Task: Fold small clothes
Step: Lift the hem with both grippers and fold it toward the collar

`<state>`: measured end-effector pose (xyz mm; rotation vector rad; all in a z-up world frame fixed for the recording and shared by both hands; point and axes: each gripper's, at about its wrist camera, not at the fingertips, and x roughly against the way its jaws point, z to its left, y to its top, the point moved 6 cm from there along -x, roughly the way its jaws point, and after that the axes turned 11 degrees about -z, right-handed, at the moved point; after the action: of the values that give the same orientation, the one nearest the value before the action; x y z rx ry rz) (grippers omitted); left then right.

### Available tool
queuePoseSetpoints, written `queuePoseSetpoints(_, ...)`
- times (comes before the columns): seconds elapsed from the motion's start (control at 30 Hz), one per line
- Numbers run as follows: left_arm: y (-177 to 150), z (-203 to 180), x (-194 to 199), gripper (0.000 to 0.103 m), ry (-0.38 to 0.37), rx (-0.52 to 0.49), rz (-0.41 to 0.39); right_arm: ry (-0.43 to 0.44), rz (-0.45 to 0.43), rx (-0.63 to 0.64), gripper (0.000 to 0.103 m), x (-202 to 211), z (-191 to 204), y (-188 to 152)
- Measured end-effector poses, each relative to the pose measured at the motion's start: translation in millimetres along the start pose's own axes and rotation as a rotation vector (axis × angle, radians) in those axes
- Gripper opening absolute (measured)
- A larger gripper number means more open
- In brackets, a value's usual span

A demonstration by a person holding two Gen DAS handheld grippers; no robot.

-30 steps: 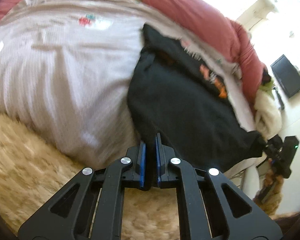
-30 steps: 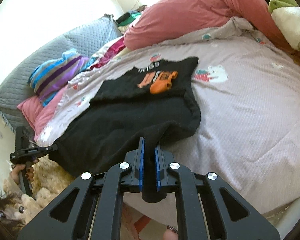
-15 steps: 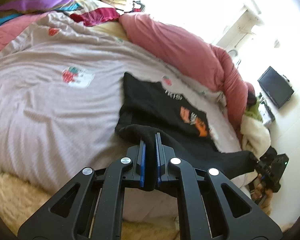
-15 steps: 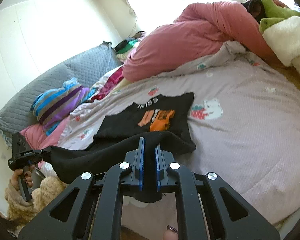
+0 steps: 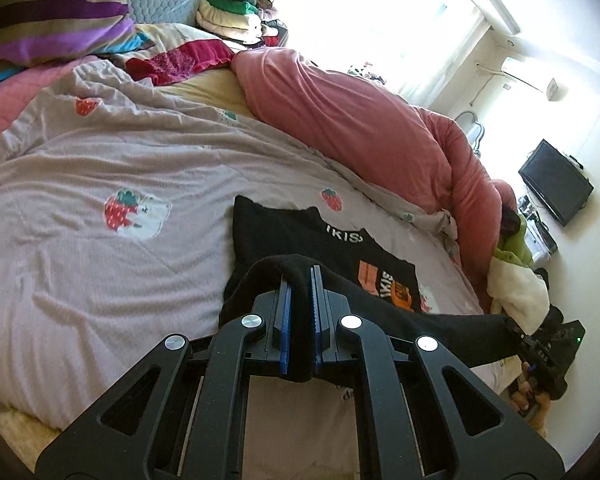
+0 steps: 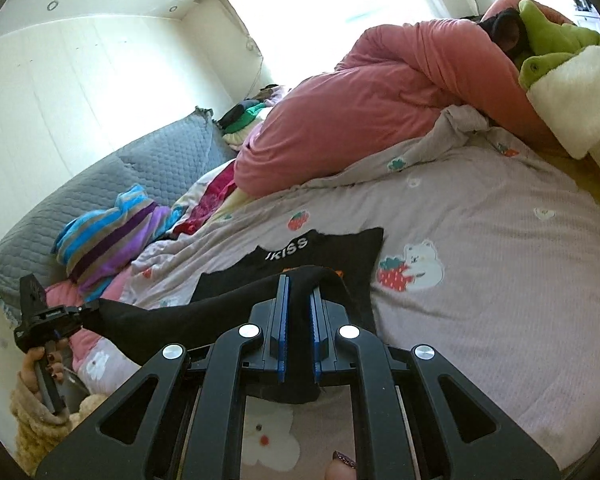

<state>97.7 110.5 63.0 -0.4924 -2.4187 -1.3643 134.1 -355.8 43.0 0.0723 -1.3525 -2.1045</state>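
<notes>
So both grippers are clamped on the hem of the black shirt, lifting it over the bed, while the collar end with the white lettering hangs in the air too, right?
Not quite. Both the left gripper and right gripper are clamped on the black shirt, but its collar end with the white lettering lies flat on the bed, not in the air. The right wrist view shows this best.

Over the last second both tools have risen: left tool (image 5: 299, 308) and right tool (image 6: 299, 312) each lifted a lower corner of the black top (image 5: 300, 232) off the near edge of the bed (image 5: 100, 160). The hem, earlier draped flat, now hangs taut between them above the printed chest, apparently carried toward the collar. Views tilted up from rug to room.
</notes>
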Motion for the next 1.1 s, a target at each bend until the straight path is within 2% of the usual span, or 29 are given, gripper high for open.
queuePoseSetpoints(0.53,16,5,-51,0.003,0.069,-0.041,0.004,-0.043,-0.008,-0.009,0.008,-48,-14,21)
queuePoseSetpoints(1.1,5,22,-117,0.003,0.144,-0.083,0.069,-0.133,0.060,-0.002,0.008,-104,-38,8)
